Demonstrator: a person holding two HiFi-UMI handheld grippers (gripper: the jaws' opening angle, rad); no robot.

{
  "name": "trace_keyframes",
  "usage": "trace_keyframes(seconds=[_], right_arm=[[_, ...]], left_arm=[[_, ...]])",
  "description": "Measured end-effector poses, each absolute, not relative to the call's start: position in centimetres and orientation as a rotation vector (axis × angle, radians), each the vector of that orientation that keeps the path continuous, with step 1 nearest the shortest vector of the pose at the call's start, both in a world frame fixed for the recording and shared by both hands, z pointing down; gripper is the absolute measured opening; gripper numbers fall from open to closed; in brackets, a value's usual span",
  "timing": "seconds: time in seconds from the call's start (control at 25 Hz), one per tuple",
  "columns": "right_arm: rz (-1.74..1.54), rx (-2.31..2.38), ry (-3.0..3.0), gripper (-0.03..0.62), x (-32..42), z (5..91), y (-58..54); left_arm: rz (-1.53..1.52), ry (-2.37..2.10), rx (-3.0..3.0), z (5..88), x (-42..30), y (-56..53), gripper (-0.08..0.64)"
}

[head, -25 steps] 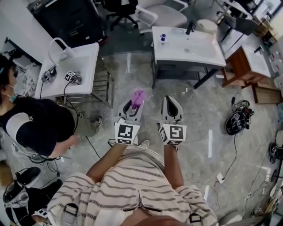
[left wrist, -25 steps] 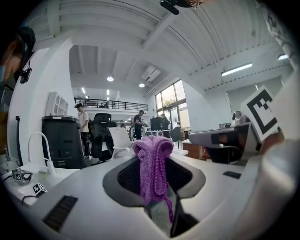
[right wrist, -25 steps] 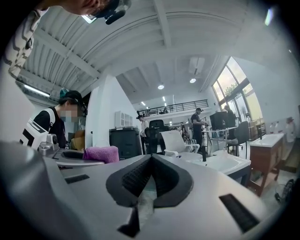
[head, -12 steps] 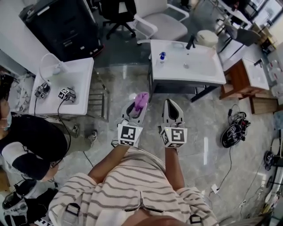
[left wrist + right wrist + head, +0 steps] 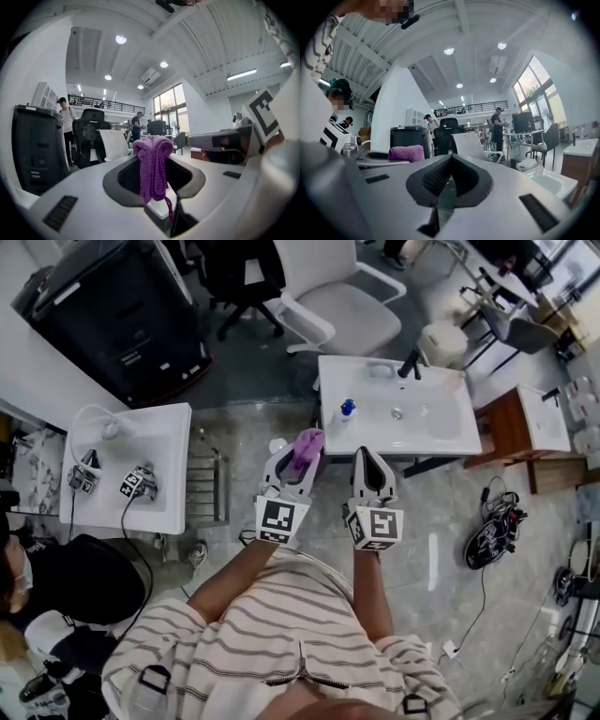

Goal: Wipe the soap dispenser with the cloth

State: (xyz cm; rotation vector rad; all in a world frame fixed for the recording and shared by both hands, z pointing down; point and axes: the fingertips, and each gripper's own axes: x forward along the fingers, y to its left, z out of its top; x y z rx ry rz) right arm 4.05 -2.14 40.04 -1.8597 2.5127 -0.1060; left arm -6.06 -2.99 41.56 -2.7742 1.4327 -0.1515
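In the head view the soap dispenser (image 5: 345, 411), a small bottle with a blue top, stands at the left end of a white sink counter (image 5: 441, 432). My left gripper (image 5: 298, 457) is shut on a purple cloth (image 5: 307, 448), just short of the counter's near left corner. In the left gripper view the cloth (image 5: 153, 164) hangs bunched between the shut jaws. Beside it my right gripper (image 5: 367, 454) is shut and empty, its ribbed pads (image 5: 436, 176) meeting at the tip. Both point level toward the counter.
A black faucet (image 5: 410, 365) stands at the counter's back. A second white sink (image 5: 131, 442) with marker cubes is to the left, near a black cabinet (image 5: 112, 315). A white chair (image 5: 347, 296) is behind. A person (image 5: 66, 577) crouches left; cables (image 5: 492, 535) lie right.
Both grippers travelled forward side by side, and the sink counter with the dispenser now lies just ahead of their tips. The cloth stays gripped; the right jaws stay shut.
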Motion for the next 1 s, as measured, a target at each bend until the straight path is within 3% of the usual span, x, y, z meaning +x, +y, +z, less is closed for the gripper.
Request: trace_keyframes(seconds=[0.4,1.0], right_arm=[[-0.189,-1.921,2.527,0.002,4.4,42.9,-10.4],[-0.336,-1.843,2.688,0.002,6.8,48.8,-14.2]], left_arm=[[-0.201,1.378,-2.821,43.4,-5.3,-11.5,0.126],[-0.321,1.498,-2.806,47.5,-2.7,-14.8,0.126]])
